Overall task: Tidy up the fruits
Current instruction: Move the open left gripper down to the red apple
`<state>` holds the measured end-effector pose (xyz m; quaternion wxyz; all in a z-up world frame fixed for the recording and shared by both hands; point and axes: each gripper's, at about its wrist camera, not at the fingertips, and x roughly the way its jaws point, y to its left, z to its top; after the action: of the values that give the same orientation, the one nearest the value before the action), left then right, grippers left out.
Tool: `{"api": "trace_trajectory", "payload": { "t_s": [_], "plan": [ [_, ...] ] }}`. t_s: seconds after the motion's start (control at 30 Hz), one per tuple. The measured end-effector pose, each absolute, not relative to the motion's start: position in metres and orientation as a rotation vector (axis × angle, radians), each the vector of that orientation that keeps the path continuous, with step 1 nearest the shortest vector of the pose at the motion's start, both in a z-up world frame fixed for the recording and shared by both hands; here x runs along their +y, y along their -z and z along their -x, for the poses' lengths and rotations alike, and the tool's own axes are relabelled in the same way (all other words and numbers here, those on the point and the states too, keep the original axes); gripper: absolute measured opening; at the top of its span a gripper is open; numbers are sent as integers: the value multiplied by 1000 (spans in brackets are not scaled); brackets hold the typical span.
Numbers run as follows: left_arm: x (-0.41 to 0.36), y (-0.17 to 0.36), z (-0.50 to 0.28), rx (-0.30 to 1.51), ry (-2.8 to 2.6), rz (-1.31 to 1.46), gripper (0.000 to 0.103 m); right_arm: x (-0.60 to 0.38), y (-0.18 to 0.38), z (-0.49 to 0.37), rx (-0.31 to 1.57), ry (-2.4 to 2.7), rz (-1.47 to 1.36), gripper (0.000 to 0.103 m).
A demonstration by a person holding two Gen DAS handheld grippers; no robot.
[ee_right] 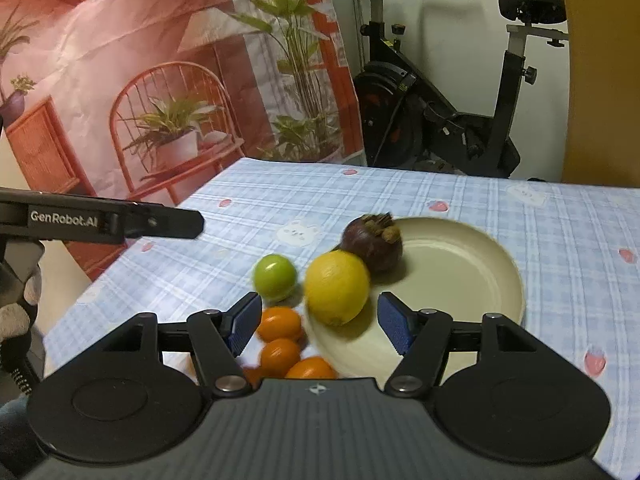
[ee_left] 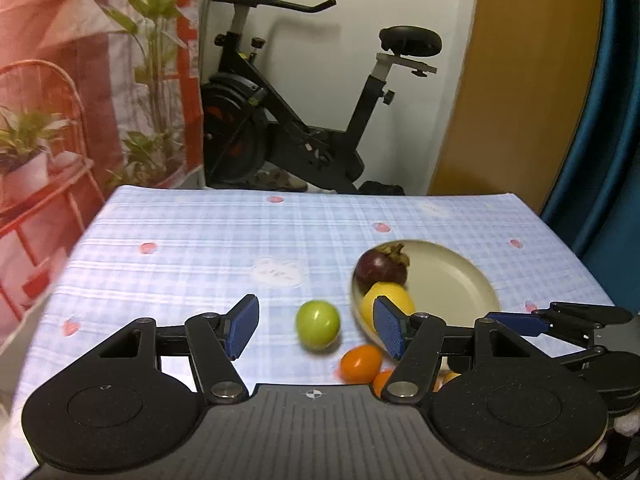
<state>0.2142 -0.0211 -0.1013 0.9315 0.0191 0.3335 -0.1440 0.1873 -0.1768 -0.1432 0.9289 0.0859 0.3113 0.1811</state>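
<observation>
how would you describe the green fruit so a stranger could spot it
Find the cream plate on the blue checked tablecloth. Just off its left rim, beside the lemon, sits the green fruit: the only green one, round and glossy.

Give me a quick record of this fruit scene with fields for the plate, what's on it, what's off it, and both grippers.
plate: cream plate on a blue checked tablecloth
on plate: mangosteen, lemon
off plate: green fruit and small orange fruits on the cloth, left of the plate
left gripper: open, empty, green fruit ahead between its fingers
right gripper: open, empty, lemon ahead
</observation>
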Motion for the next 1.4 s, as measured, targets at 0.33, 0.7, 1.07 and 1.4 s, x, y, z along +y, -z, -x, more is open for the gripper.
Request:
{"api": "trace_trajectory", "payload": {
  "t_s": [0.33, 0.7, 1.07, 1.4],
  "plan": [
    [9, 117, -190, 775, 306, 41, 67, -132, 155, -166, 691, -456, -64, 67],
    [6, 131, -179, 800, 336, 102, 67, -106, 182, -183, 780, -515, 66, 68],
    [-22, 158, -172, 878, 509, 85, 67, -112, 181, -134, 712, -511, 124, 66],
    [-57, 182, -168, 951, 622, 2, 67, -127, 188, -118, 682, -509, 55, 66]
  ]
}}
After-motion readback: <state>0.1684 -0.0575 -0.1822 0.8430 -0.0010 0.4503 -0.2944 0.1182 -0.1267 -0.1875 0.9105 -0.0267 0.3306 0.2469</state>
